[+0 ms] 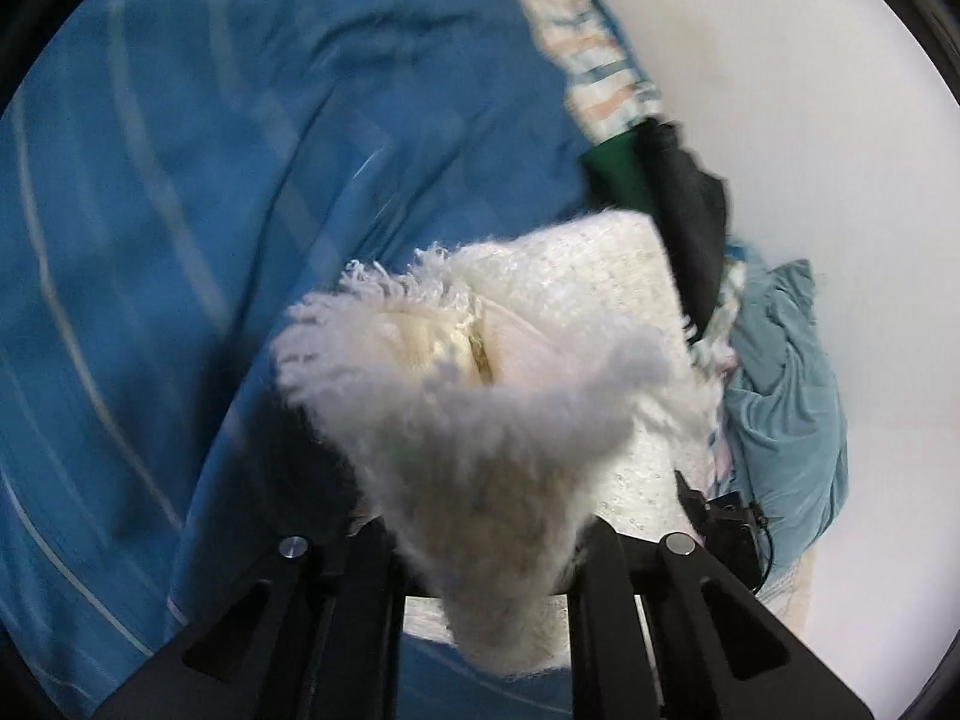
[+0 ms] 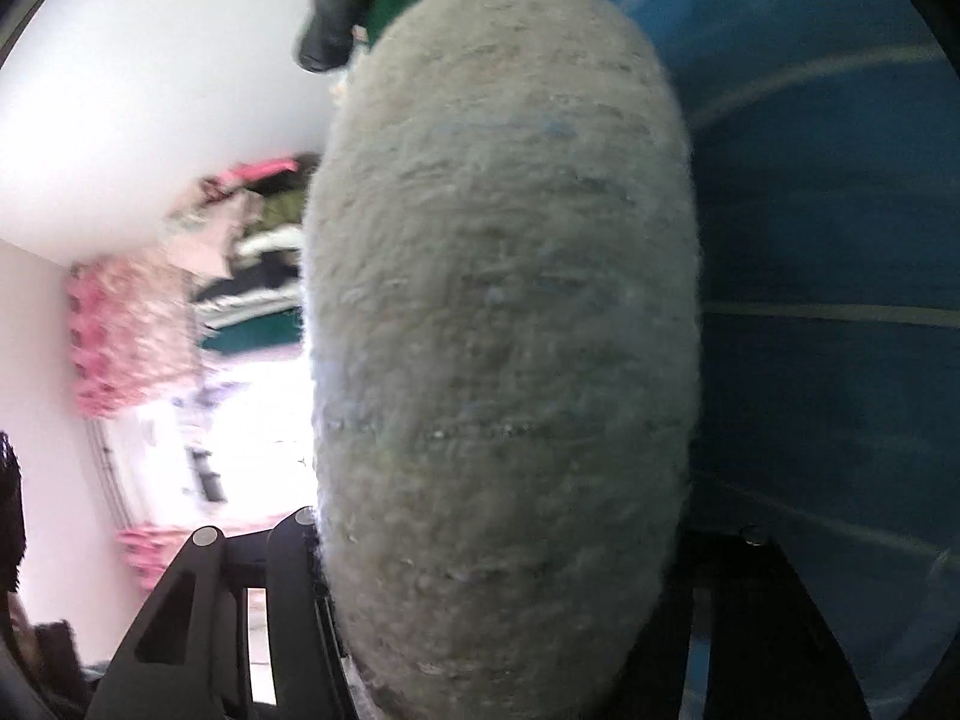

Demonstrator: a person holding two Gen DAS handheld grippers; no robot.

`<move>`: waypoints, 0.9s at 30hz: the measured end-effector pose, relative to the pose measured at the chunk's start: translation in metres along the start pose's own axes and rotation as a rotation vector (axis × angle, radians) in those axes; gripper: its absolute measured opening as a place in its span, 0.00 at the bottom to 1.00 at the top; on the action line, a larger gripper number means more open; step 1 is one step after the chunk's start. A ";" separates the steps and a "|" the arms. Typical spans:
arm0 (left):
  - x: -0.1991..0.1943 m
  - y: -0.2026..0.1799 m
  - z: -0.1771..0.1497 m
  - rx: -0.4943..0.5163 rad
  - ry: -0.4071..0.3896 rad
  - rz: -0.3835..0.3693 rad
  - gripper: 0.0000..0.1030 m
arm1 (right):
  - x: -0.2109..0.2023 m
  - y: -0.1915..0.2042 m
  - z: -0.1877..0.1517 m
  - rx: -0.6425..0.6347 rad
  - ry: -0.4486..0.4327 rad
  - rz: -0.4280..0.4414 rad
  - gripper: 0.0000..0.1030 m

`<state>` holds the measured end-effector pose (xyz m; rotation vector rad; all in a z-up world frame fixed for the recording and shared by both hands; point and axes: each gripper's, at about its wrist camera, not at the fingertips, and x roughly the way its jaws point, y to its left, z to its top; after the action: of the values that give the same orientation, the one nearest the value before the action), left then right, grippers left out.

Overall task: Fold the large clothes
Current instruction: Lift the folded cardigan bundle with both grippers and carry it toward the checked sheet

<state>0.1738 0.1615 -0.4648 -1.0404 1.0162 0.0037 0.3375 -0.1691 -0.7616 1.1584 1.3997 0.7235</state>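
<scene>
The left tool [image 1: 489,531] is clamped on a white fluffy garment [image 1: 480,420]. A bunched part of the cloth sits between its two black fingers [image 1: 600,564] and covers their tips, so the exact place of contact is not visible. The garment rises from the tool and spreads forward, with a fringed, woolly edge on its left side and a flatter knitted part on its right. It hangs above the bed, which is covered with a blue striped sheet [image 1: 210,210]. The picture is blurred, and how far the garment continues I cannot tell.

In the right wrist view the same white fluffy garment [image 2: 498,330] fills the middle of the picture as one big soft mass, very near the lens and out of focus. The right tool [image 2: 498,546] has this cloth between its fingers [image 2: 288,570]; the right finger is almost fully hidden behind the cloth and in shadow. The tool seems pressed on the garment.

Beside the garment lies a pile of other clothes [image 1: 774,372], with a teal piece, a dark piece and a striped pale piece, against a white wall [image 1: 810,120]. In the right view, more clothes [image 2: 252,264] are stacked far off, too blurred to name.
</scene>
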 end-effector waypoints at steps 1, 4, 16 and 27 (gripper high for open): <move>-0.008 -0.015 0.011 0.021 -0.017 -0.006 0.08 | 0.000 0.010 0.002 -0.005 -0.010 0.035 0.57; -0.019 -0.049 0.036 0.062 -0.052 -0.028 0.08 | -0.006 0.038 0.015 -0.038 -0.040 0.104 0.57; 0.001 -0.228 0.186 0.210 -0.213 -0.152 0.08 | -0.031 0.209 0.168 -0.214 -0.123 0.209 0.57; 0.184 -0.272 0.265 0.267 -0.146 -0.136 0.08 | -0.043 0.156 0.387 -0.117 -0.118 0.148 0.57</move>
<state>0.5825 0.1201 -0.3694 -0.8498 0.7880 -0.1607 0.7442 -0.2286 -0.6759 1.2018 1.1669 0.8171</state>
